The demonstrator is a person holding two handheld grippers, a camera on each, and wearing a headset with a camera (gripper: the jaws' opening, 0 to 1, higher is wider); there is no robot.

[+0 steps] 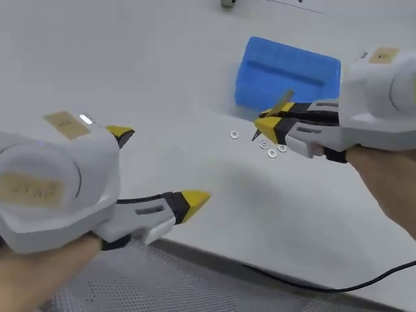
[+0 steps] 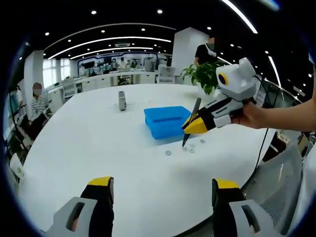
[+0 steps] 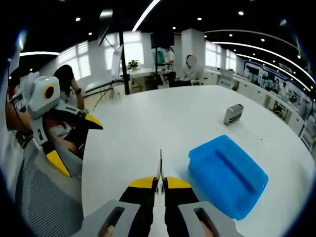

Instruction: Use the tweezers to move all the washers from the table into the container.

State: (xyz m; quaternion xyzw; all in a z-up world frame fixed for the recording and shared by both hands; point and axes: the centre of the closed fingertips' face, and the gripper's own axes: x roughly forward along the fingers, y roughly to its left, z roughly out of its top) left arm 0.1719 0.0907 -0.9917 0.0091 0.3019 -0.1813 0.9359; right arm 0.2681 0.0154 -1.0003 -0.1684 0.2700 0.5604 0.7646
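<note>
Left gripper [image 1: 162, 166] hung released; right gripper [image 1: 265, 125] clenched tweezers [image 2: 196, 109] over washers [image 1: 272, 153]: tiny, light, slippery, likely best pinched by rim.

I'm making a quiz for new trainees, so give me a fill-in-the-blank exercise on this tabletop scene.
The right claw is shut on the ____. The left claw is ____ and holds nothing. The washers lie on the white table near the ____ container.
Missing words: tweezers; open; blue.
</note>
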